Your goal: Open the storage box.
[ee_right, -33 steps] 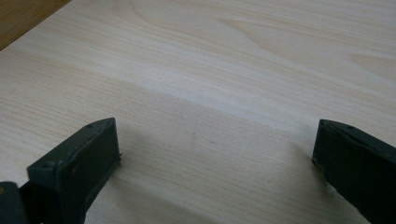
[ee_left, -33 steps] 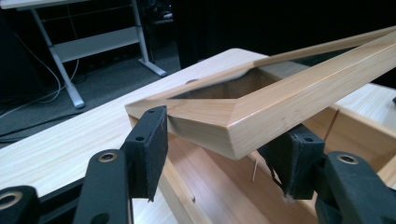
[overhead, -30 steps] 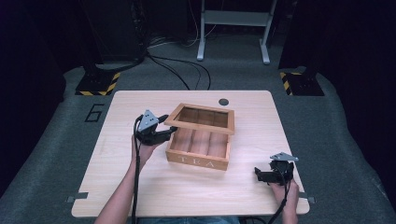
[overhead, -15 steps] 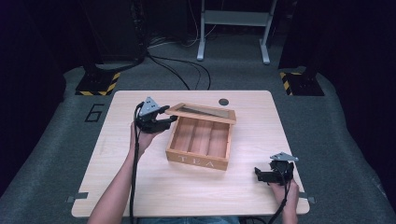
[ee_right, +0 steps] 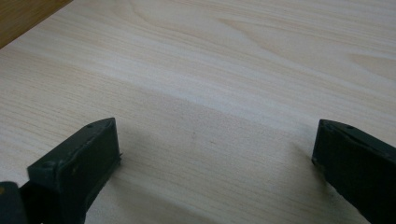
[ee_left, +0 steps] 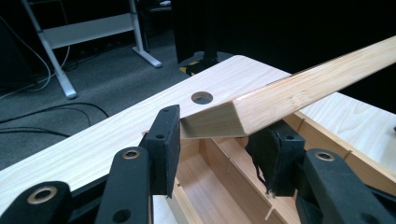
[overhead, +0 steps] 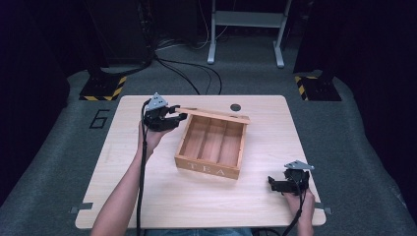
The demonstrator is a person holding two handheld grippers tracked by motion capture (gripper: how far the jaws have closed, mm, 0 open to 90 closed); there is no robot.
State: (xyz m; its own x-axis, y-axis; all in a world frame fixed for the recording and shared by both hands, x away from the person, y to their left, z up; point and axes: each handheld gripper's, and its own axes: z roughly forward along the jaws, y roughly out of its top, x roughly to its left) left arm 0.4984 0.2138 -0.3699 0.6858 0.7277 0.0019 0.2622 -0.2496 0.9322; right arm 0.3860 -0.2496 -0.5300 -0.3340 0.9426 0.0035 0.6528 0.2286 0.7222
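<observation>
A light wooden table with round corners stands in the middle of the room. It has a small round hole near its far edge. The floor is grey carpet, and a big number six is marked on it to the left of the table. Two black stands sit on yellow and black striped feet, one at the far left and one at the far right. A white metal frame stands at the back. Black cables lie across the floor. The back of the room is very dark.
</observation>
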